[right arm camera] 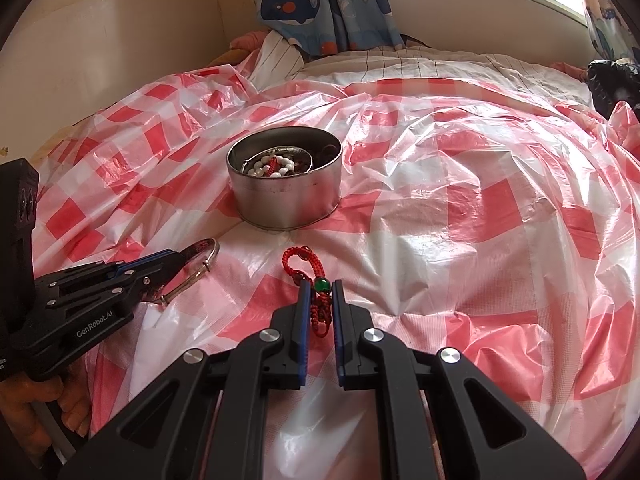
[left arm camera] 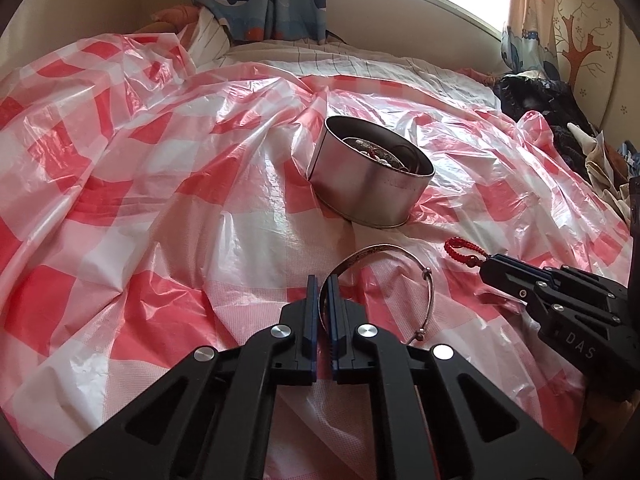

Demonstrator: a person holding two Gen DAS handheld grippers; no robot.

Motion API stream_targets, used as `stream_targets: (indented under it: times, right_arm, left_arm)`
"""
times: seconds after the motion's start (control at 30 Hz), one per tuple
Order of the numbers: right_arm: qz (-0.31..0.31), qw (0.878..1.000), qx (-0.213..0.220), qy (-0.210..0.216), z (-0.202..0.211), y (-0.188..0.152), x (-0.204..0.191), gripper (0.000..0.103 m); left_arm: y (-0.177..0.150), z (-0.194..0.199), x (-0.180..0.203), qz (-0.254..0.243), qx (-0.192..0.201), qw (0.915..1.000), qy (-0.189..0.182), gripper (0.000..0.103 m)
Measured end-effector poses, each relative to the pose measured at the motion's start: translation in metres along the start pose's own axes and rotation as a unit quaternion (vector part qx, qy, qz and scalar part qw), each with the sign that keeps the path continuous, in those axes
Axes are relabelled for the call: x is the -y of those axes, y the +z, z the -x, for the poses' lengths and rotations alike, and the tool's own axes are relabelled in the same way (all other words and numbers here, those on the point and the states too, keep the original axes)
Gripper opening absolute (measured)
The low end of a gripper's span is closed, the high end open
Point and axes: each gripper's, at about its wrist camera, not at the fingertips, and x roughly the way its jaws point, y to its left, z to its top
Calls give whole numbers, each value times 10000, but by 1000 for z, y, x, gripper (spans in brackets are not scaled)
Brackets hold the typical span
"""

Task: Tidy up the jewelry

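Observation:
My left gripper (left arm camera: 322, 286) is shut on a silver bangle (left arm camera: 404, 264), whose band runs between the pads and curves out to the right; the bangle also shows in the right wrist view (right arm camera: 202, 254). My right gripper (right arm camera: 320, 290) is shut on a red braided cord bracelet (right arm camera: 316, 296) with a green bead, its loop sticking out ahead; the loop shows in the left wrist view (left arm camera: 460, 252). A round metal tin (left arm camera: 368, 184) holding white beads and other jewelry (right arm camera: 276, 166) stands just beyond both grippers.
A crinkled red-and-white checked plastic sheet (right arm camera: 460, 200) covers the bed. Dark clothes (left arm camera: 548, 108) are piled at the right edge. Whale-print curtains (right arm camera: 316, 4) and a window lie at the back, a wall on the left.

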Motion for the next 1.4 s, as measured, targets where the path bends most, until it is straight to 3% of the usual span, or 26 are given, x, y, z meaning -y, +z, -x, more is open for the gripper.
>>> stream_targets:
  times: [1.0, 1.2, 1.4]
  right_arm:
    - [109, 9999, 118, 35, 6, 1, -1, 11]
    - [-212, 9984, 339, 401, 16, 14, 5, 11]
    - [-274, 9966, 564, 530, 16, 43, 6, 11]
  left_arm:
    - [2, 4, -4, 127, 42, 9999, -47, 4]
    - [25, 18, -13, 429, 272, 9985, -222, 4]
    - [61, 15, -3, 409, 458, 9979, -203, 4]
